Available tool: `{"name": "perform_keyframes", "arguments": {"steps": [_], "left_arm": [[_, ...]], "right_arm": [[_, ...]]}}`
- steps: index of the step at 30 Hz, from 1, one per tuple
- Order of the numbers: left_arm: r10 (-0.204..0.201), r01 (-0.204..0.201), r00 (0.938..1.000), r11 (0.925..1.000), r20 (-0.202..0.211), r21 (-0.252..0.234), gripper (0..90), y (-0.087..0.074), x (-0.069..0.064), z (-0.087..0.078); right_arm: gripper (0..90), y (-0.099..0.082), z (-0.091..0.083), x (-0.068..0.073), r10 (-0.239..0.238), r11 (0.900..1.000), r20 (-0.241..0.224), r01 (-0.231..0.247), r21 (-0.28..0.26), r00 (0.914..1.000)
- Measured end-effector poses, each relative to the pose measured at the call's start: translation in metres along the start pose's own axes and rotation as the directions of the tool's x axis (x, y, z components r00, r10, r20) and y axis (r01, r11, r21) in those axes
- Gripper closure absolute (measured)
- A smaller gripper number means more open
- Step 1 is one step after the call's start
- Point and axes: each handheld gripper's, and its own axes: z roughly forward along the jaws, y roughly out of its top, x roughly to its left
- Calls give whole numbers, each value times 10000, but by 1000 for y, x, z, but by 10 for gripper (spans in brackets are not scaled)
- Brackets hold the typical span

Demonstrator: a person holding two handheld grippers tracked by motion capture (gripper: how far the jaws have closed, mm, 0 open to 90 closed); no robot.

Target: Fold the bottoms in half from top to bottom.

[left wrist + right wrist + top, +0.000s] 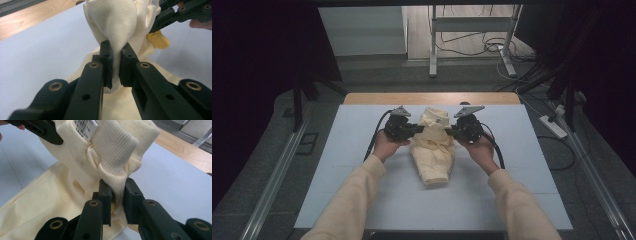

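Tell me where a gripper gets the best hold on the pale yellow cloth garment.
Grip the pale yellow cloth garment by its bunched folds just below the ribbed collar, one from each side. The cloth gathers there into narrow ridges that fit between jaws. The left gripper and the right gripper are each shut on such a fold, so this hold looks sound.

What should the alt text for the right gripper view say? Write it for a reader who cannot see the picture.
The right gripper has its two black jaws shut on a bunched fold of a pale yellow garment, just below its ribbed collar and sewn-in label. The left gripper holds the cloth at upper left, above the light blue table.
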Motion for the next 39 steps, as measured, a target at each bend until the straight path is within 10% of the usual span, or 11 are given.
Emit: {"name": "perform_keyframes", "arguments": {"steps": [39], "left_arm": [[49, -57, 9998, 9992, 209, 390, 816, -35, -17, 5]], "right_arm": [[767, -33, 3, 20, 22, 9997, -459, -10, 254, 9989]]}}
